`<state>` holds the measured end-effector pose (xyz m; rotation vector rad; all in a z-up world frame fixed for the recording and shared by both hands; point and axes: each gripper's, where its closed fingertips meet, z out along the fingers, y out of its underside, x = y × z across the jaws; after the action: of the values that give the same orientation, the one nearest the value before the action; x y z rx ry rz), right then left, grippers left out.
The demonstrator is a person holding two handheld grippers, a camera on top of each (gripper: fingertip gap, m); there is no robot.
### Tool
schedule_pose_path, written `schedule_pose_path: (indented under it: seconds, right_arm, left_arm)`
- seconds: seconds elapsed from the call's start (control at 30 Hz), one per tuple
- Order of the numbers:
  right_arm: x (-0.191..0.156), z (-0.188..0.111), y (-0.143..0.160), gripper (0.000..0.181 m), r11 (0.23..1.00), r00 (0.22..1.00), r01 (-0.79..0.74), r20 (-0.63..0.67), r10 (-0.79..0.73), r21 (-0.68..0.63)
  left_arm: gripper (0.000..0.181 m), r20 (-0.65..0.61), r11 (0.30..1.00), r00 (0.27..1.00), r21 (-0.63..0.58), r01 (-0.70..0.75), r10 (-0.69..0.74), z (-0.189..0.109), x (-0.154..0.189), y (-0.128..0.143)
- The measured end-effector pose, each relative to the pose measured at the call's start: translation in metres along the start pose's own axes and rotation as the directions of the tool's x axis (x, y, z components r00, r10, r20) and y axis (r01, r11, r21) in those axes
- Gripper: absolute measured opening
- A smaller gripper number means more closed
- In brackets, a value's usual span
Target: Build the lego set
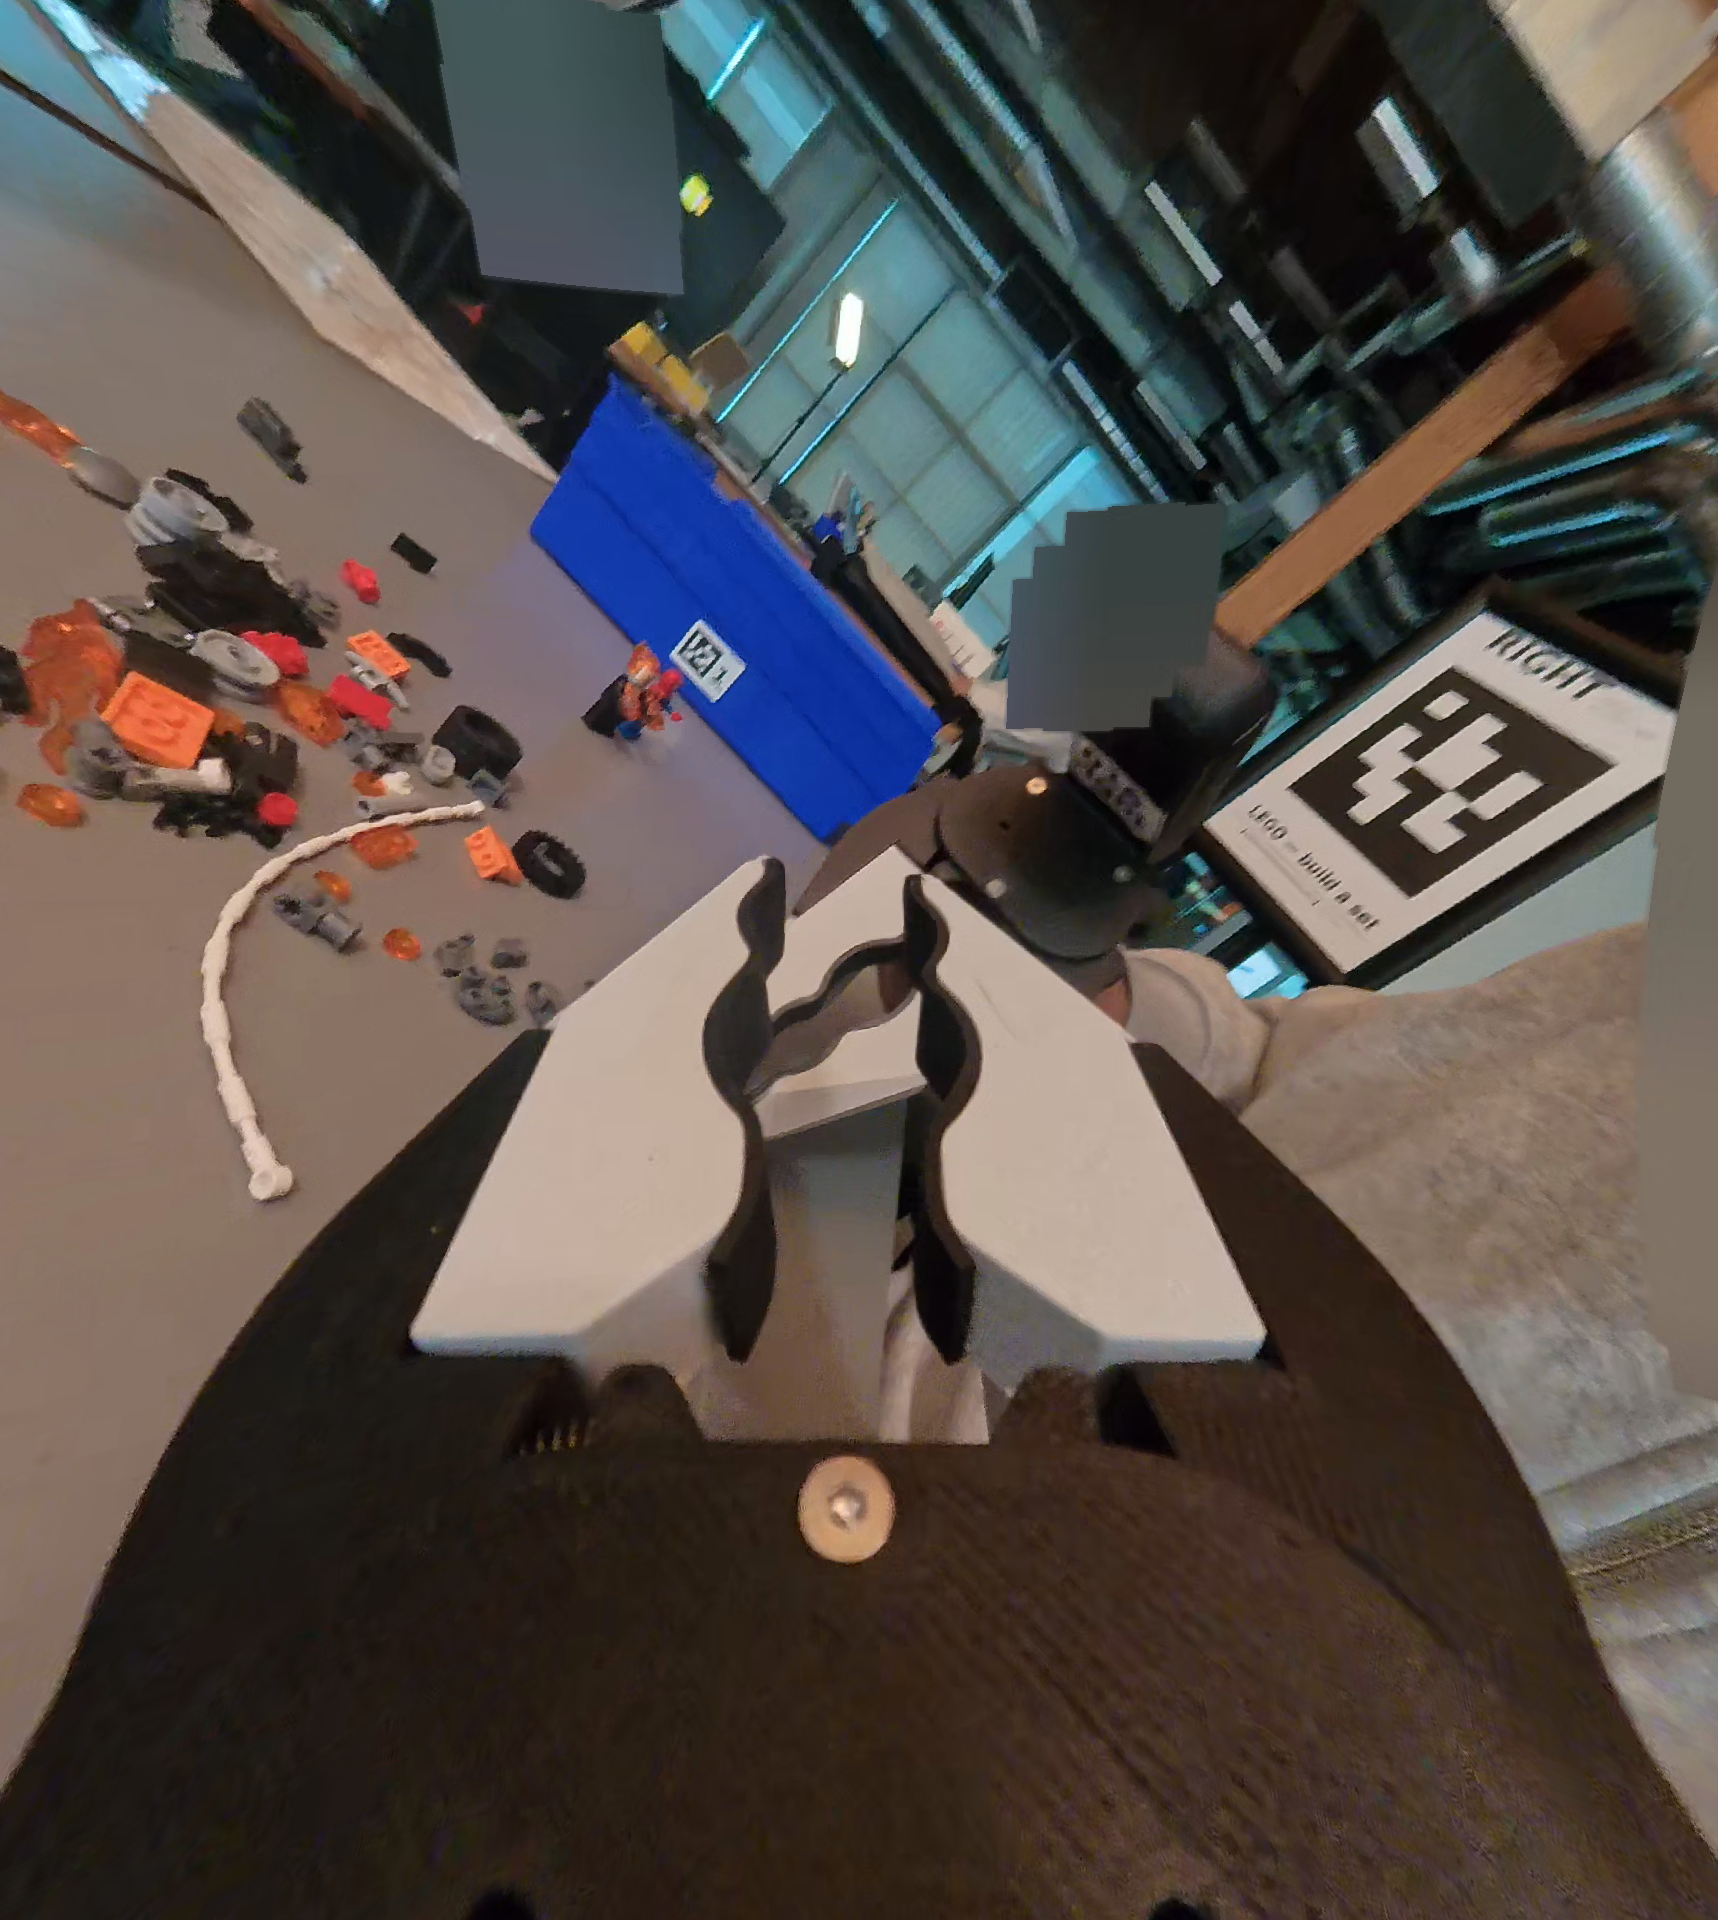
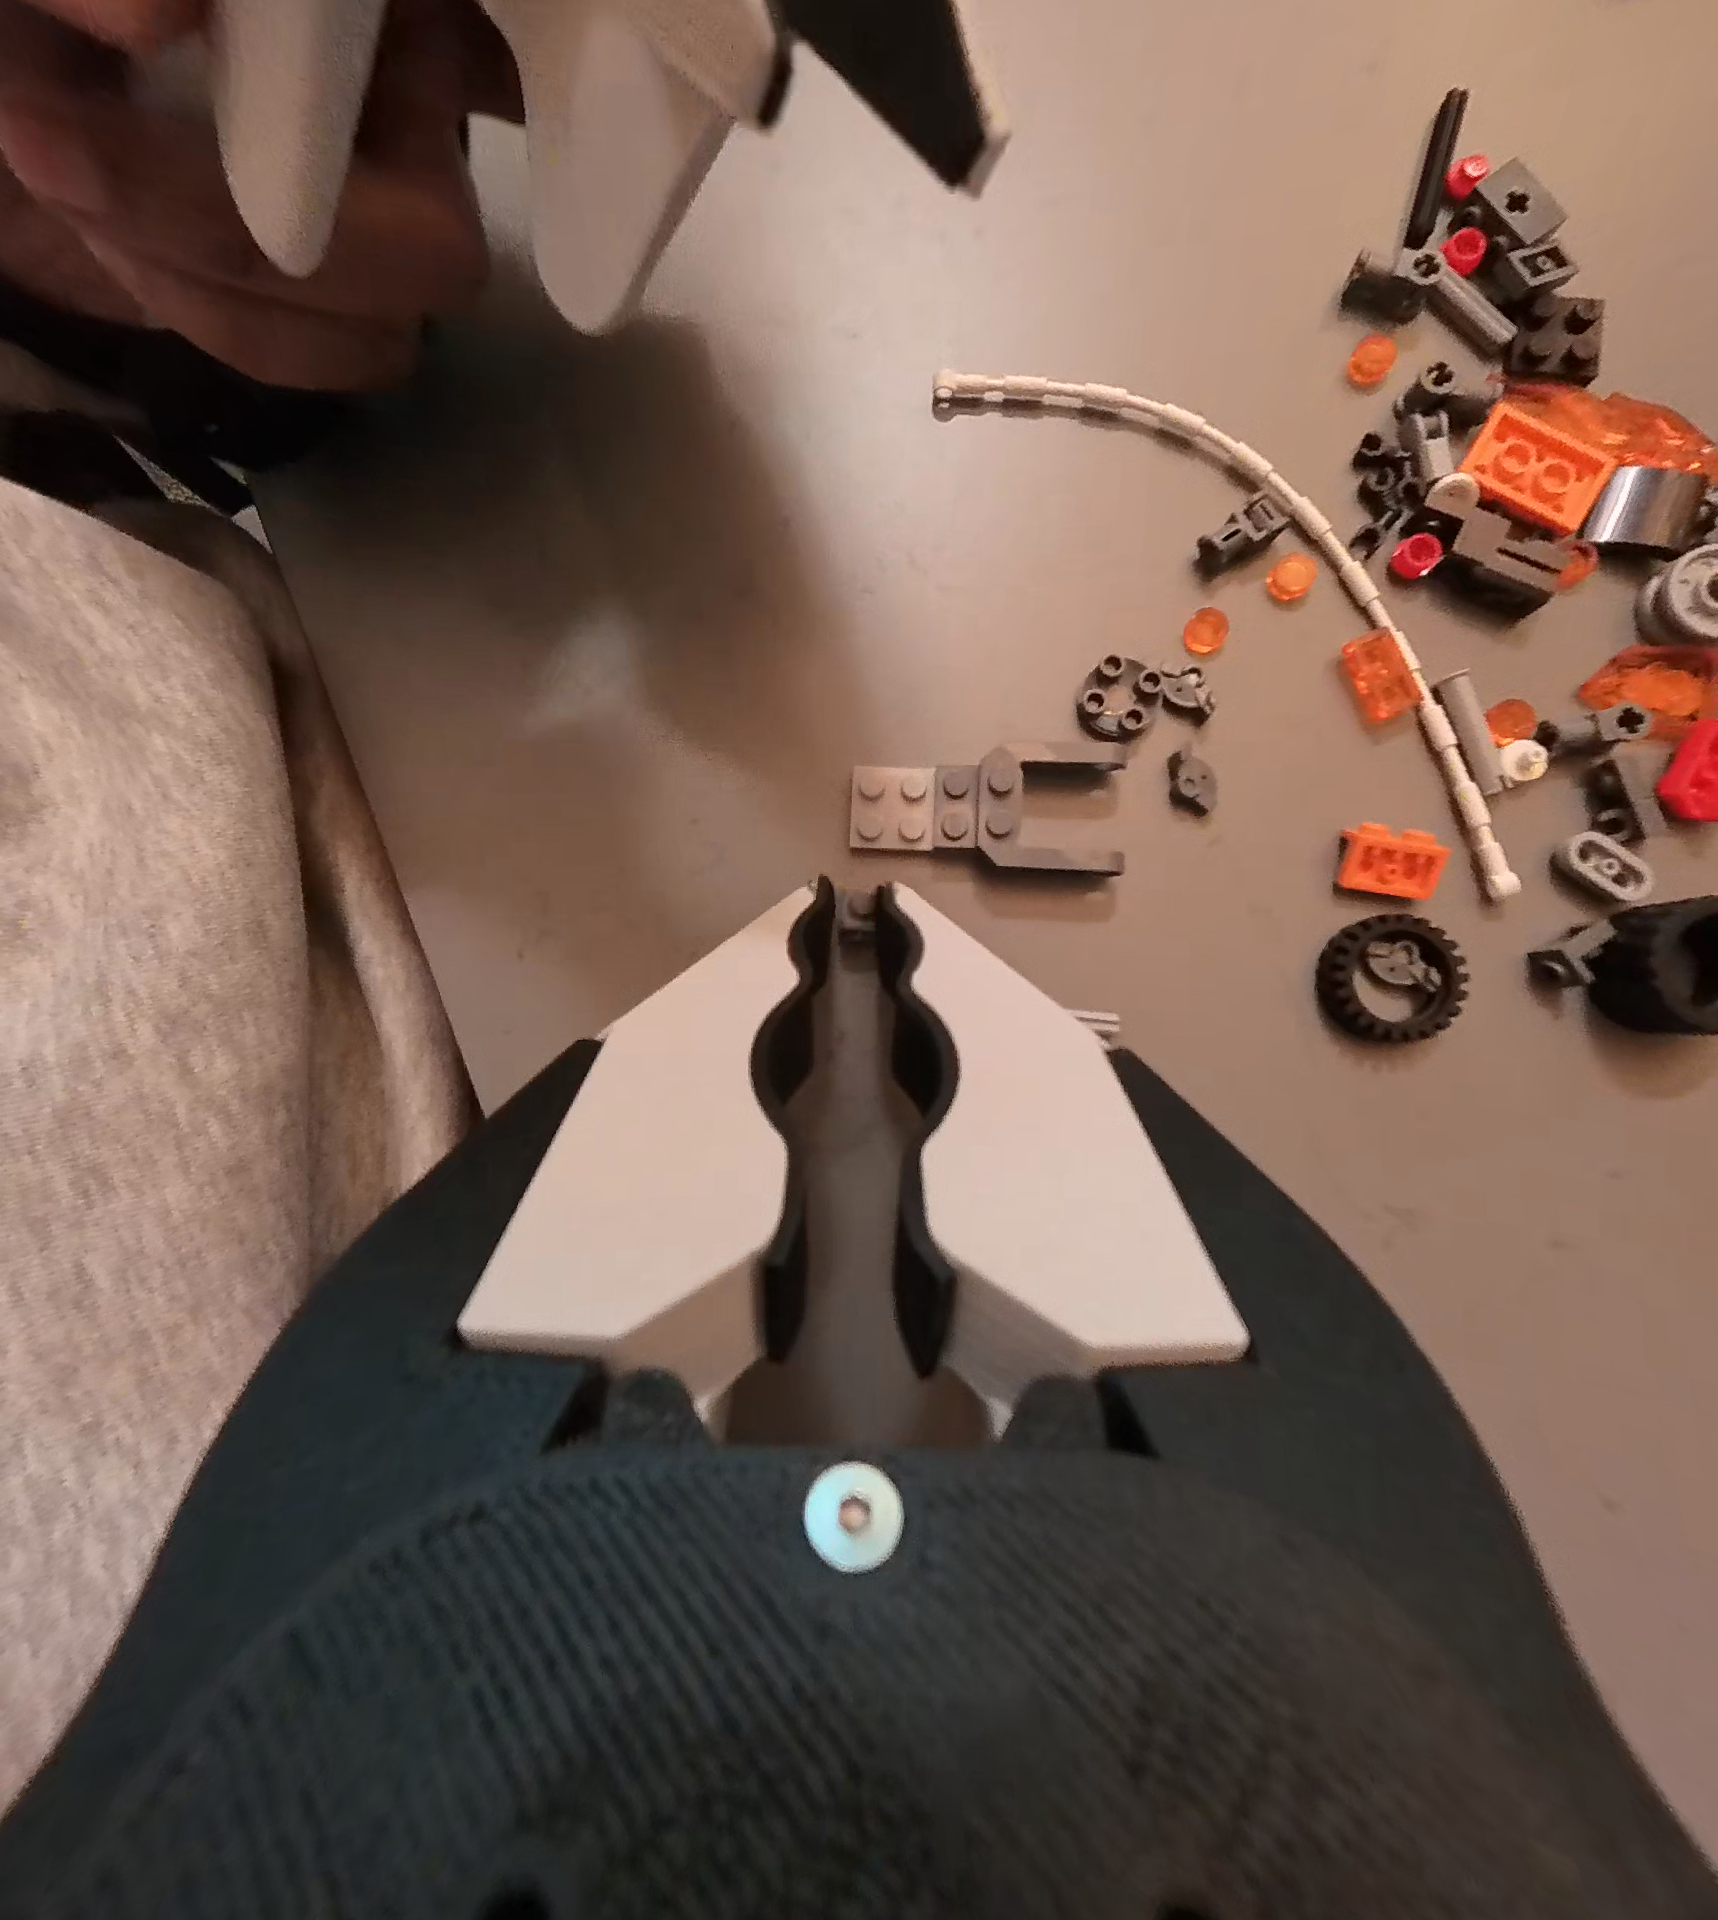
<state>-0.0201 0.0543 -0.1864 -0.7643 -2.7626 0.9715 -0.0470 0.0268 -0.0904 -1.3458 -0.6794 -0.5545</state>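
1. Your right hand-held gripper [image 2: 855,902] is pinched on a small grey piece [image 2: 860,906] at its very tips, just above the table [image 2: 730,520] – only a sliver of the piece shows, so its long axis cannot be told.
2. Just beyond those tips lies the grey plate assembly [image 2: 980,808], flat on the table, long axis running left to right in the right wrist view, its two prongs pointing toward the loose lego pile [image 2: 1582,520].
3. Your left hand-held gripper [image 1: 839,904] is raised off the table with a clear gap between its tips, holding nothing; it is aimed at the other gripper.
4. The white flexible hose [image 2: 1281,561] curves along the near edge of the pile, with a black tyre [image 2: 1392,977] beside its end.
5. A minifigure [image 1: 639,691] stands upright on the grey table, near a blue bin [image 1: 730,623] – behind it, a workshop with shelving and ceiling ducts
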Motion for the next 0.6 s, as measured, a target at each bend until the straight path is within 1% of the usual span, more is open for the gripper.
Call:
schedule_pose_path:
  seconds: [0.1, 0.2, 0.6]
  right_arm:
    - [0.0, 0.0, 0.0, 0.006, 1.0, 1.0, 0.006, -0.003, -0.006, -0.005]
    - [0.0, 0.001, 0.0, 0.005, 1.0, 1.0, -0.001, 0.004, 0.001, 0.001]
    - [0.001, 0.0, -0.001, 0.003, 1.0, 1.0, 0.008, -0.003, -0.008, 0.011]
  left_arm:
    - [0.021, 0.058, 0.998, 0.998, -0.055, -0.032, 0.036, 0.0, -0.006, 0.007]
    - [0.021, 0.084, 0.996, 0.995, -0.083, -0.045, 0.052, 0.001, -0.01, 0.012]
    - [0.02, 0.071, 0.997, 0.997, -0.071, -0.008, 0.013, 0.0, -0.014, 0.012]
